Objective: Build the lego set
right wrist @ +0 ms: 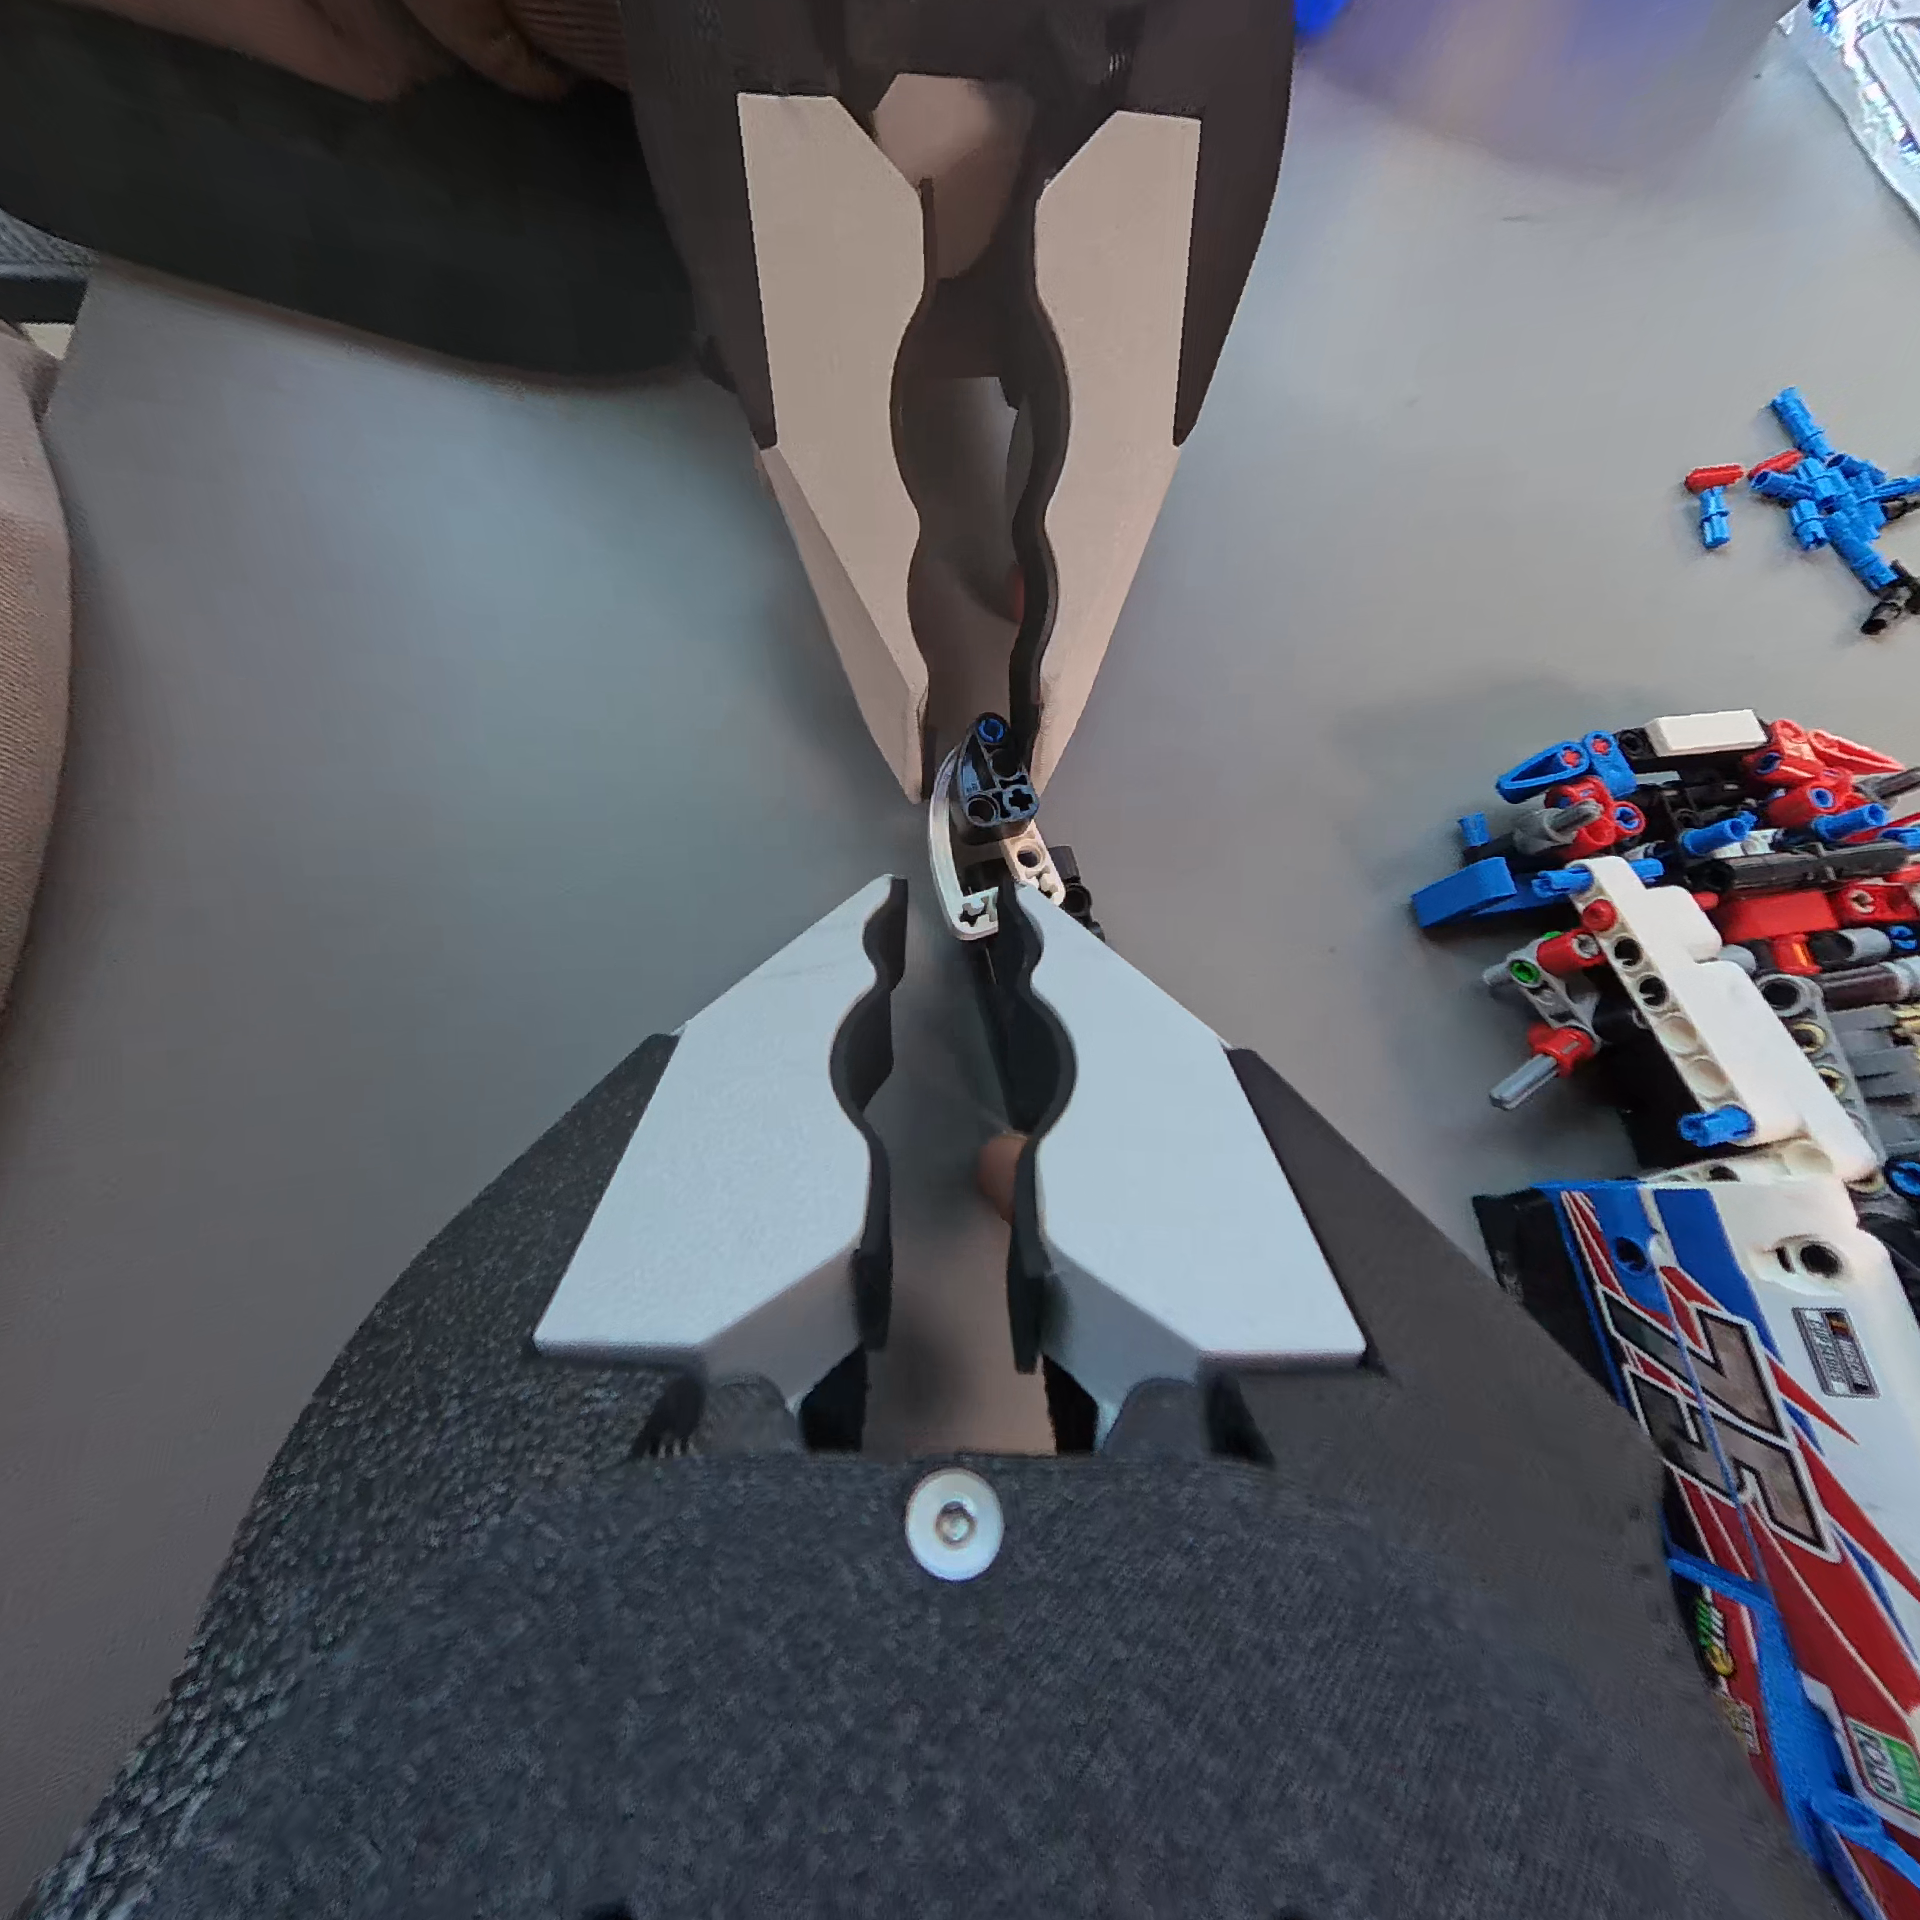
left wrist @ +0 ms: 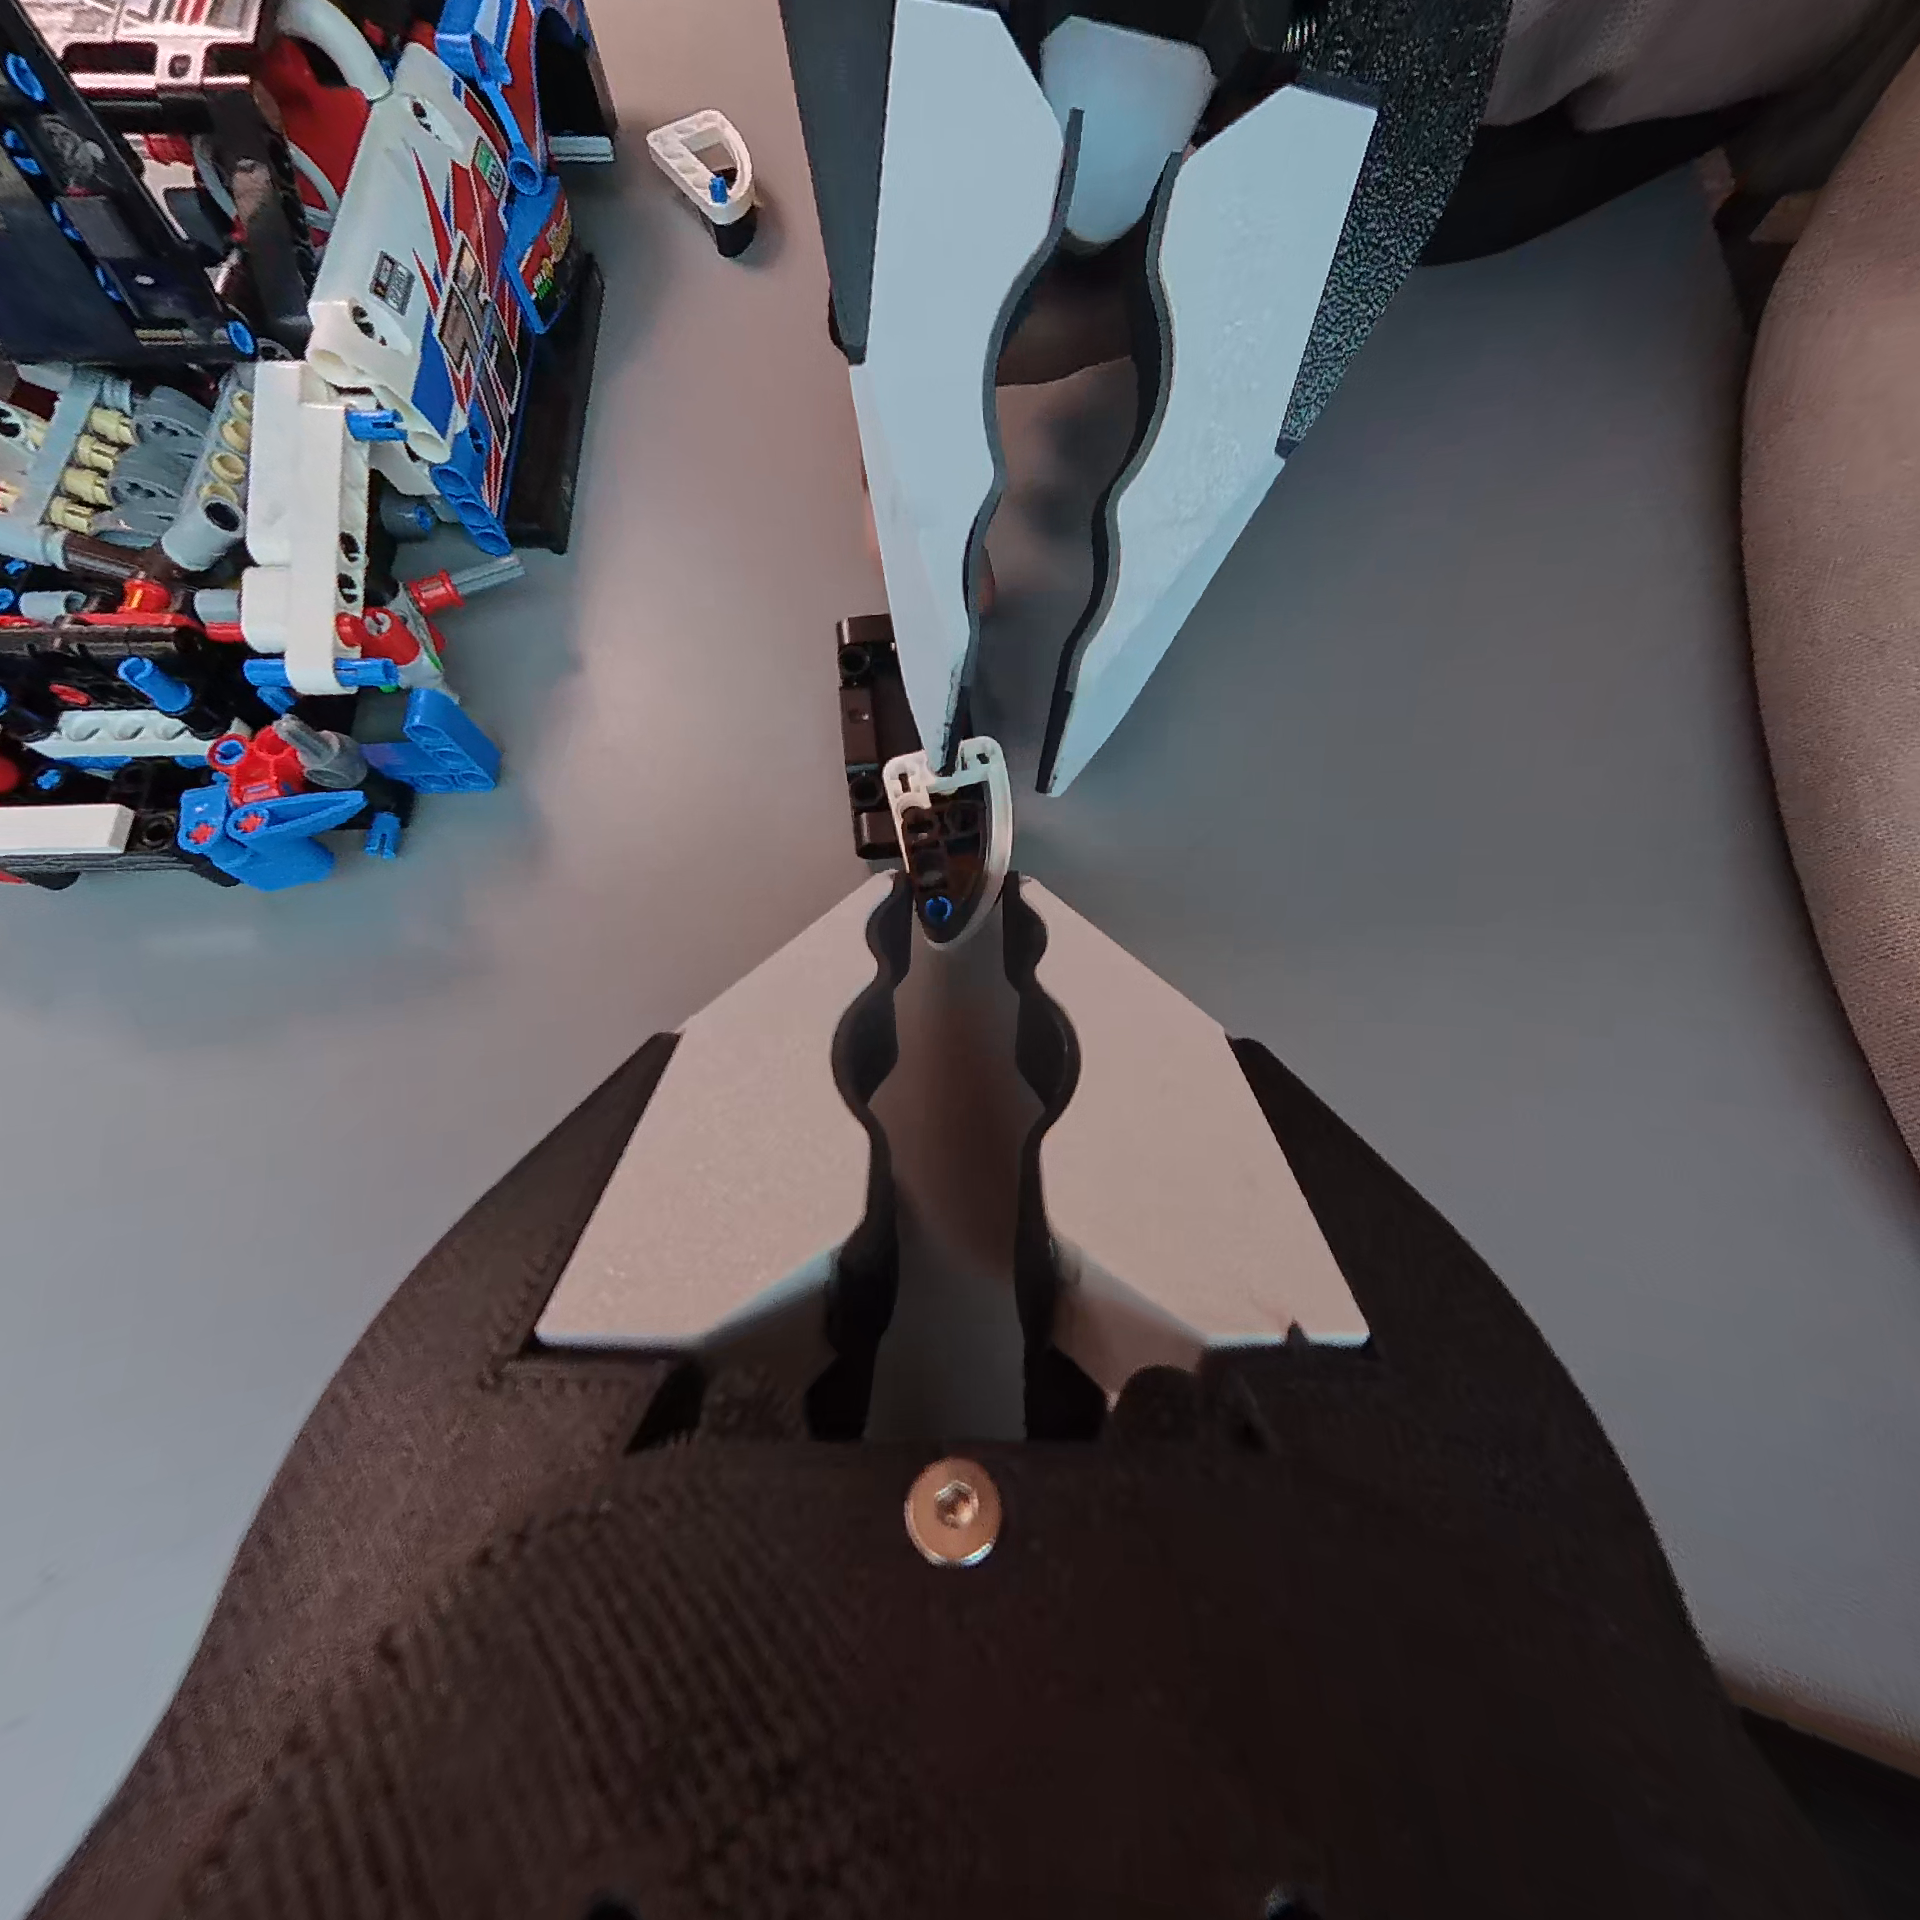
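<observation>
A small sub-assembly (left wrist: 943, 836), a white curved panel around a black piece with a blue pin, hangs above the grey table (left wrist: 1455, 831) between both grippers. My left gripper (left wrist: 958, 883) is shut on its near end. My right gripper (left wrist: 997, 769) comes in from the top, its fingers closed around the far end. In the right wrist view the sub-assembly (right wrist: 997, 805) sits between my right gripper (right wrist: 961, 899) and the left gripper (right wrist: 982, 764). A black beam (left wrist: 865, 727) sits just beside the right gripper's finger, and also shows in the right wrist view (right wrist: 1075, 888).
The partly built red, white and blue car model (left wrist: 395, 343) stands at the left, and at the right in the right wrist view (right wrist: 1714, 1018). A loose white panel piece (left wrist: 707, 166) lies beyond it. A pile of blue pins (right wrist: 1829, 499) lies far right. A brown cushion (left wrist: 1829, 727) borders the table.
</observation>
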A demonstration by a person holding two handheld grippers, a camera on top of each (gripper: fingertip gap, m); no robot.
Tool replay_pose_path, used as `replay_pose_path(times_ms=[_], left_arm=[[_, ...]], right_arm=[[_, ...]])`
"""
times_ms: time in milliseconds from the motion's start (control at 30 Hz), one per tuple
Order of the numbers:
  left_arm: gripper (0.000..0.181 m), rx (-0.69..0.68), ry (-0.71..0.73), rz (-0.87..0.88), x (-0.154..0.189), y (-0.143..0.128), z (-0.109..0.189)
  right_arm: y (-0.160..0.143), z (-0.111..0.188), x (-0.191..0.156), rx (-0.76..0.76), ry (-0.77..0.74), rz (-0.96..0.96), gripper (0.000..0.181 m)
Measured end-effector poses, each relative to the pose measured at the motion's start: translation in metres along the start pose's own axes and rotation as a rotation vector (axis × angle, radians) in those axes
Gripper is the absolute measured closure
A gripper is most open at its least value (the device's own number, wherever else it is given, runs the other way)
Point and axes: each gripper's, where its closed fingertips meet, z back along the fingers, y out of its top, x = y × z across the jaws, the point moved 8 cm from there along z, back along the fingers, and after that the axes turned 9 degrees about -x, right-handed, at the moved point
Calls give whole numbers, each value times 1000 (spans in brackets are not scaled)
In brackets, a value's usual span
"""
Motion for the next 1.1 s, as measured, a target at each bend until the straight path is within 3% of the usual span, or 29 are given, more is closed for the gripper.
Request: replay_pose_path(times_ms=[767, 933, 1100], left_arm=[[165, -13, 23, -46, -5, 1, 0], [166, -42, 67, -160, -3, 3, 0], [166, -60, 88, -264, -3, 6, 0]], right_arm=[[2, 1, 6, -50, -5, -142, 170], [2, 1, 7, -42, 4, -158, 171], [1, 3, 17, -34, 121, -257, 176]])
